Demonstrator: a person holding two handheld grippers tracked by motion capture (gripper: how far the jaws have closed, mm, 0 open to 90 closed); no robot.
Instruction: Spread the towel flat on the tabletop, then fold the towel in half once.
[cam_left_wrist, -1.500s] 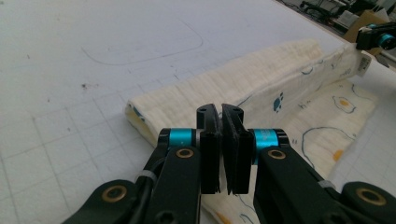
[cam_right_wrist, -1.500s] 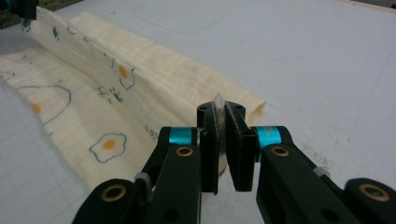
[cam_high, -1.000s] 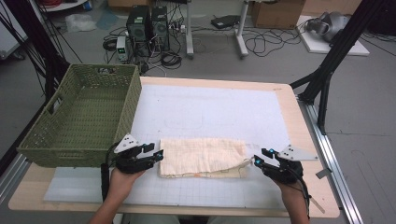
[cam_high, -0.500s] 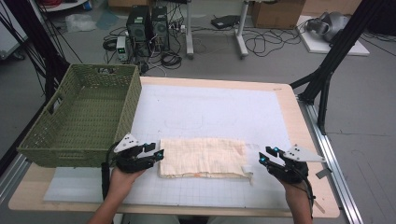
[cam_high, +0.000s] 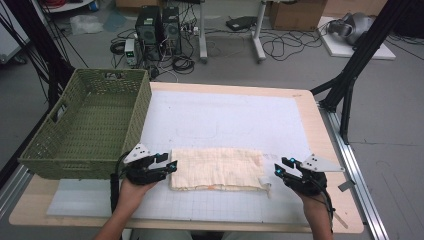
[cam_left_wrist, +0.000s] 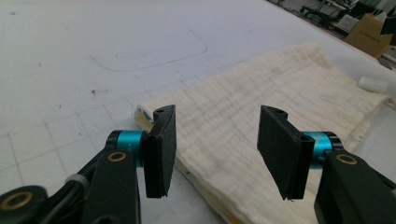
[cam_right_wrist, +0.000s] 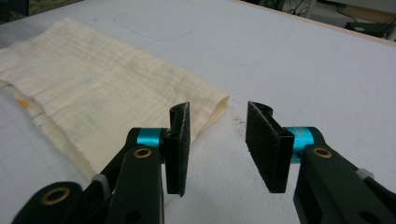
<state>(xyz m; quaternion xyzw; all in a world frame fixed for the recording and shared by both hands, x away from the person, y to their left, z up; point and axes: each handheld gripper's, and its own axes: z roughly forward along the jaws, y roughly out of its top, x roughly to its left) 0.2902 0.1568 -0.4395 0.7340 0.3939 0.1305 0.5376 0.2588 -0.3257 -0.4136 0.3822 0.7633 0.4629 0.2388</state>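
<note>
Folded cloth (cam_high: 216, 169) is flanked at its short edges by left gripper (cam_high: 171, 166) and right gripper (cam_high: 278, 171), both jaws released, empty. Open mat (cam_high: 225, 120) lies beyond; basket (cam_high: 85, 125) stands left.

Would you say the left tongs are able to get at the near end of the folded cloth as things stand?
Probably yes: the left tongs stand open right at the folded cloth, with nothing between them.
</note>
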